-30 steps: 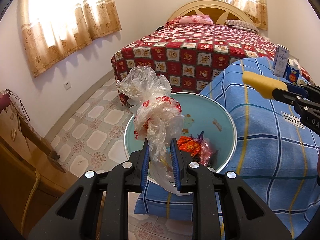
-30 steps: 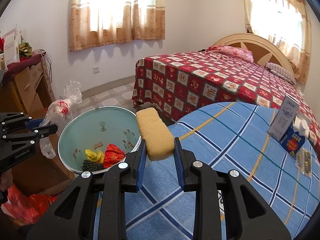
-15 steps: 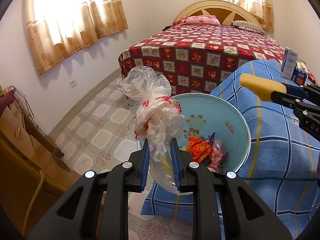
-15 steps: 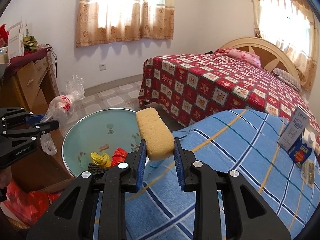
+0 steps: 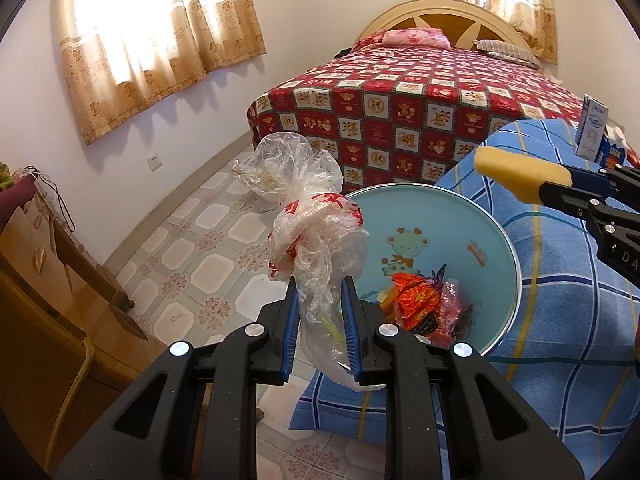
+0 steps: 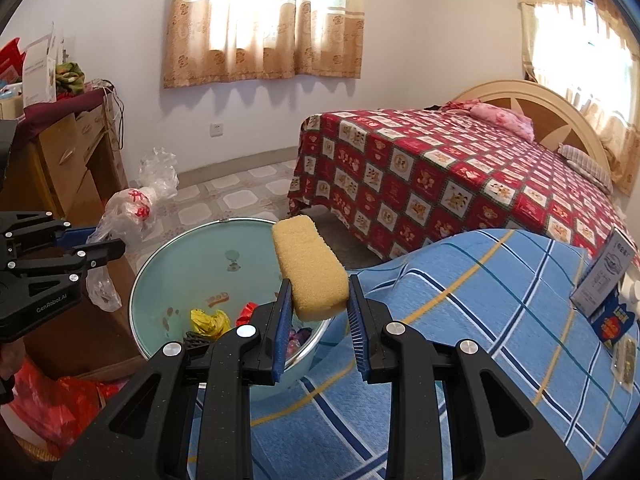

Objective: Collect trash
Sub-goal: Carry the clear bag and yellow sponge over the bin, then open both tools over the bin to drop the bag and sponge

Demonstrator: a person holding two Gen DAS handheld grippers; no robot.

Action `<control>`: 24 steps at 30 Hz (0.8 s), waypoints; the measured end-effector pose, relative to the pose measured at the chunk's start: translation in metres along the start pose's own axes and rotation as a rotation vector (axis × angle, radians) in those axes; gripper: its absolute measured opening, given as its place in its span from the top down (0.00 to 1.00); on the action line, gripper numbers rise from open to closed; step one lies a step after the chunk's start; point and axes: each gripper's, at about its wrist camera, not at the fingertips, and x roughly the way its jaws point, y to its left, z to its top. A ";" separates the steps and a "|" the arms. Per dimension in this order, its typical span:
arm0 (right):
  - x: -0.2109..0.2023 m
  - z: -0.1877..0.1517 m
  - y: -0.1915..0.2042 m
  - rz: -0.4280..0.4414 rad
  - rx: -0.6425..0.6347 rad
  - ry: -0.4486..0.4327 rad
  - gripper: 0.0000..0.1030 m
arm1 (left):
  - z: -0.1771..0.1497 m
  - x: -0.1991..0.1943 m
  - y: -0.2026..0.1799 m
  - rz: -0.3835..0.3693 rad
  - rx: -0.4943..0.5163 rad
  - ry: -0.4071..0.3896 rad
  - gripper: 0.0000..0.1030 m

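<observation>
Left gripper [image 5: 320,320] is clamped on a crumpled clear plastic bag [image 5: 316,236] with red print, lower centre of the left wrist frame, jaws nearly closed with film bunched between them. Right gripper [image 6: 318,322] pinches the near end of a yellow sponge [image 6: 310,266], centre of the right wrist frame, jaws part open to the sponge's width. Both loads sit near the rim of the teal basin [image 5: 504,240], which already holds foil wrappers [image 5: 416,304] at the bottom (looks like it serves as the bin). Handling, my read: the bag is near weightless, limp and slick, so grip the bunched neck, not loose film; it may cling to the pads on release. The sponge is light and compressible, grips easily, and should drop clean. In the way: the basin rim sits tight against the blue plaid cushion [image 6: 480,320]. More possible trash at the right edge of the right wrist frame: a white carton [image 6: 604,276] and a blue box [image 6: 614,320] on the cushion. Red patterned bed [image 6: 440,176] fills the upper right, wooden dresser [image 6: 76,160] stands at left, well apart.
</observation>
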 end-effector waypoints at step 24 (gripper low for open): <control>0.008 0.008 0.011 0.015 -0.020 -0.002 0.73 | 0.003 0.000 0.003 0.003 -0.010 -0.008 0.80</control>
